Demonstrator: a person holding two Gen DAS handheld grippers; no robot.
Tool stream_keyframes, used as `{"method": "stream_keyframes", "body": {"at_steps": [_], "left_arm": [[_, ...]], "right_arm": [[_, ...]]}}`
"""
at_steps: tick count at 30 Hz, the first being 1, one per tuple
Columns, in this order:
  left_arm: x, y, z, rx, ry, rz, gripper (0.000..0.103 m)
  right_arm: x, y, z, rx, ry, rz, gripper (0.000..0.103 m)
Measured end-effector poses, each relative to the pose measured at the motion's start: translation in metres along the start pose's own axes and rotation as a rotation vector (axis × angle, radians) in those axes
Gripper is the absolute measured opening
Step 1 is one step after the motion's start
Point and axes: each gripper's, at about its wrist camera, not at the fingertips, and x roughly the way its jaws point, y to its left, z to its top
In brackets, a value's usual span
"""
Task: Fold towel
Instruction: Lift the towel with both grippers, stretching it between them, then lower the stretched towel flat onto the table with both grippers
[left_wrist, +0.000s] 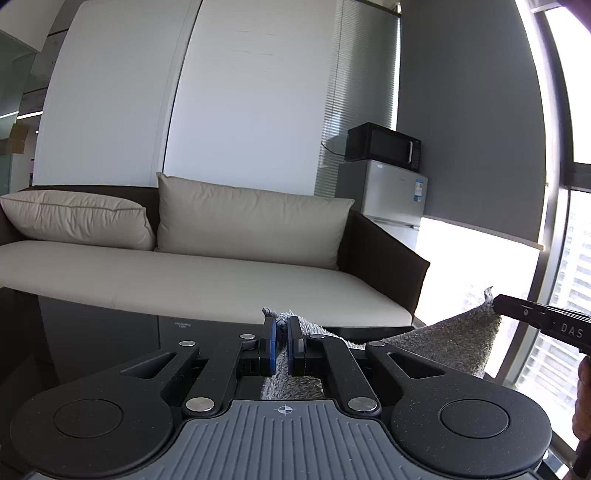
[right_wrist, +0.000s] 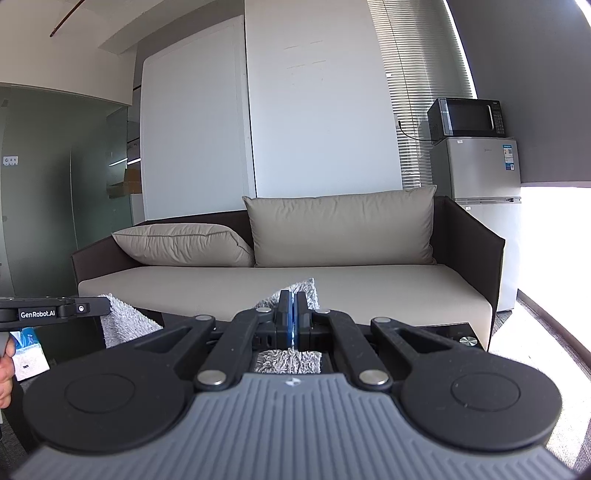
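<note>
The grey, shaggy towel hangs stretched in the air before a sofa. The left gripper and right gripper each pinch a corner, jaws seemingly closed tight on it.

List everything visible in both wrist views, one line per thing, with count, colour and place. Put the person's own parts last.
towel: 1, grey, held up in the air between the two grippers, in front of the sofa
sofa: 1, beige seat in a dark brown frame, against the white wall
cushions: 2, beige, on the sofa; the right one upright, the left one lying flat
fridge: 1, silver-white, right of the sofa
microwave: 1, black, on top of the fridge
blinds: 1 set, pale, behind the fridge
left gripper: 1, black with blue pads, shut on a towel corner
right gripper: 1, black with blue pads, shut on another towel corner
</note>
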Motion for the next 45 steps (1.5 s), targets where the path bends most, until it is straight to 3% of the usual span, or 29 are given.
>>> {"method": "stream_keyframes", "body": {"at_steps": [26, 45], "left_arm": [[0.087, 0.021, -0.025, 0.025, 0.104, 0.013, 0.005], [0.166, 0.037, -0.045, 0.058, 0.223, 0.038, 0.005]], "right_arm": [[0.089, -0.024, -0.035, 0.011, 0.100, -0.051, 0.000], [0.179, -0.048, -0.074, 0.033, 0.246, -0.107, 0.000]]}}
